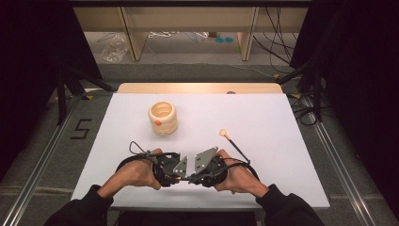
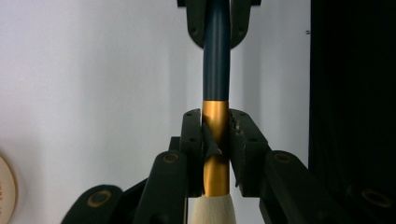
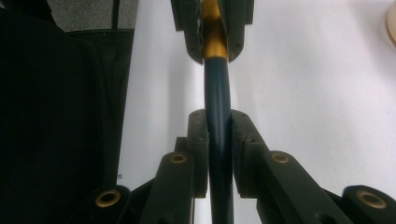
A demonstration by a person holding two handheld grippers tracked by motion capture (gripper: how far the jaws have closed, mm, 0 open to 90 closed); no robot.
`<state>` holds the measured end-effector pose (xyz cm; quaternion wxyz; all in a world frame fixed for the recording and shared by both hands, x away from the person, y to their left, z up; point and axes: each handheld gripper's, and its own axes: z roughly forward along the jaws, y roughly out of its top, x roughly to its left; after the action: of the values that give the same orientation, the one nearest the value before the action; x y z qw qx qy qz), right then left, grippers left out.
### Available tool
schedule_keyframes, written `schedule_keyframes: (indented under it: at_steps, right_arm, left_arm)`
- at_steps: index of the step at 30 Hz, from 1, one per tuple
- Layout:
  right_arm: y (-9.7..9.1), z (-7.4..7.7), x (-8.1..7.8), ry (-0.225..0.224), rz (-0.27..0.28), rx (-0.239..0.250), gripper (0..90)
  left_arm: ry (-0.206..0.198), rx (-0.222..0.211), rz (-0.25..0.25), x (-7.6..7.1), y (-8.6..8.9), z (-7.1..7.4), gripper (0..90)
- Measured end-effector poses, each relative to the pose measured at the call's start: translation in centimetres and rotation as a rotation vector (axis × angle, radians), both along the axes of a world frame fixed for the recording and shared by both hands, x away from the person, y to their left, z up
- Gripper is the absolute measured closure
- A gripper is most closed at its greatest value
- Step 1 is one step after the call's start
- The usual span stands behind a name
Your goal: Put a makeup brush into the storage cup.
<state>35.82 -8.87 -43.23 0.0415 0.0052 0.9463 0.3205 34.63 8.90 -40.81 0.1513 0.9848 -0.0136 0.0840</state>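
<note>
Both claws clamp one brush (image 2: 215, 84) low over the tabletop (image 1: 263, 117): left claw (image 2: 215, 135) on its gold ferrule, right claw (image 3: 218, 140) on its dark handle. Likely a handover; one claw must release.

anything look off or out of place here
Nothing looks spilled or damaged. One oddity: both grippers clamp the same brush, the left gripper on its gold ferrule, the right gripper on its dark handle. A second brush lies loose beside the cream holder.
</note>
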Motion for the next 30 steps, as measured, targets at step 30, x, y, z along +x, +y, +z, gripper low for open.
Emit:
schedule_keyframes:
  at_steps: [30]
  right_arm:
    - [-1.1,0.1,0.8,-0.025,-0.039,0.01,79.8]
  left_arm:
    - [-0.07,-0.184,0.088,0.6,1.8,2.6,62.6]
